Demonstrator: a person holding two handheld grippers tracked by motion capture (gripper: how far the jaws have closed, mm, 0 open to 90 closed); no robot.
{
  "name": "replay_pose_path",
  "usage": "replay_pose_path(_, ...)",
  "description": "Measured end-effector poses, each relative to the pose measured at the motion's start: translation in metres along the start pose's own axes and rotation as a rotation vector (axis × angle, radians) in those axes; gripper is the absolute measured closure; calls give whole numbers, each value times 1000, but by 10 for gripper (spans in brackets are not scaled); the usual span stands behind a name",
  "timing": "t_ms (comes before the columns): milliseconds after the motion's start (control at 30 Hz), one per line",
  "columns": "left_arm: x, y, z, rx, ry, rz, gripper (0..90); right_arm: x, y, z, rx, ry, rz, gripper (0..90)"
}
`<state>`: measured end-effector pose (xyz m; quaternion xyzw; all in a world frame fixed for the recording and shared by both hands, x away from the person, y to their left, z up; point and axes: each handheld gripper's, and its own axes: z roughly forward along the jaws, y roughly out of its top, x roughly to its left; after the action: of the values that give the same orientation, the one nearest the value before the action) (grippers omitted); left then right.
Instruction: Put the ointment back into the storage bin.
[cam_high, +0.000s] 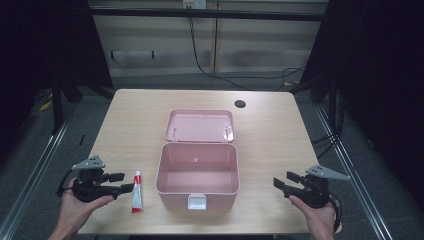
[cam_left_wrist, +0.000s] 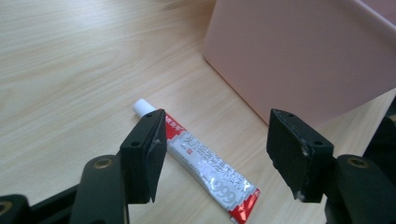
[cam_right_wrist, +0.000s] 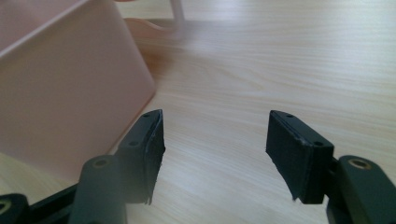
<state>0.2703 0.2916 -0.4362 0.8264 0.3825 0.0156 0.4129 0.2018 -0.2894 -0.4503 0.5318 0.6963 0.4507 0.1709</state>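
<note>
A small red-and-white glue tube (cam_high: 136, 192) lay on the light wooden table (cam_high: 125, 120), just left of the open pink plastic box (cam_high: 197, 192).

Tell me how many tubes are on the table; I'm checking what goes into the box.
1: a red-and-white tube lies on the table, between the left gripper and the open pink box.

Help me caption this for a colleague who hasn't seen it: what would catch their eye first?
The open pink box at the table's centre, its lid folded back behind it and its inside bare. Next, the red-and-white tube lying flat just left of it, directly ahead of the open left gripper. The right gripper waits open on the box's other side.
</note>
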Motion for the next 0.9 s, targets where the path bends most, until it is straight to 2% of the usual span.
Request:
replay_pose_path(100, -1, 1, -1, -1, -30, -12, 376, 5, 0, -1, -15, 16, -19, 443)
replay_pose_path(200, 0, 3, -5, 7, -34, -41, 464, 9, 0, -3, -36, 17, -33, 444)
replay_pose_path(233, 0, 3, -5, 7, -34, -41, 456, 10, 0, -3, -50, 30, -39, 446)
replay_pose_path(300, 0, 4, -9, 8, -47, -30, 444, 12, 1, -3, -57, 27, -45, 454)
replay_pose_path(400, -3, 6, -11, 33, -10, -8, 454, 14, 1, -2, -44, 44, -44, 467)
replay_pose_path(467, -6, 9, -13, 43, -5, 8, 467, 15, 1, -2, -21, 47, -43, 457)
replay_pose_path(533, -8, 13, -15, 38, -8, 10, 473, 15, 2, 0, -6, 82, -35, 434)
replay_pose_path(633, -12, 19, -15, 61, 1, 15, 476, 17, 3, 1, 13, 90, -43, 400)
replay_pose_path(700, -13, 24, -15, 67, -3, 4, 489, 18, 3, 2, 17, 94, -47, 389)
replay_pose_path(733, -14, 27, -15, 71, 13, 22, 526, 18, 3, 2, 17, 94, -49, 387)
replay_pose_path(767, -14, 27, -15, 71, 13, 22, 524, 18, 3, 2, 19, 92, -50, 386)
replay_pose_path(800, -16, 31, -13, 95, 29, 18, 508, 18, 3, 2, 19, 94, -51, 386)
replay_pose_path(833, -16, 31, -13, 95, 29, 18, 497, 18, 3, 2, 18, 93, -52, 386)
replay_pose_path(867, -16, 35, -11, 115, 23, 3, 498, 18, 3, 3, 19, 97, -51, 384)
replay_pose_path(900, -17, 37, -8, 139, 42, 10, 504, 18, 3, 3, 19, 98, -51, 380)
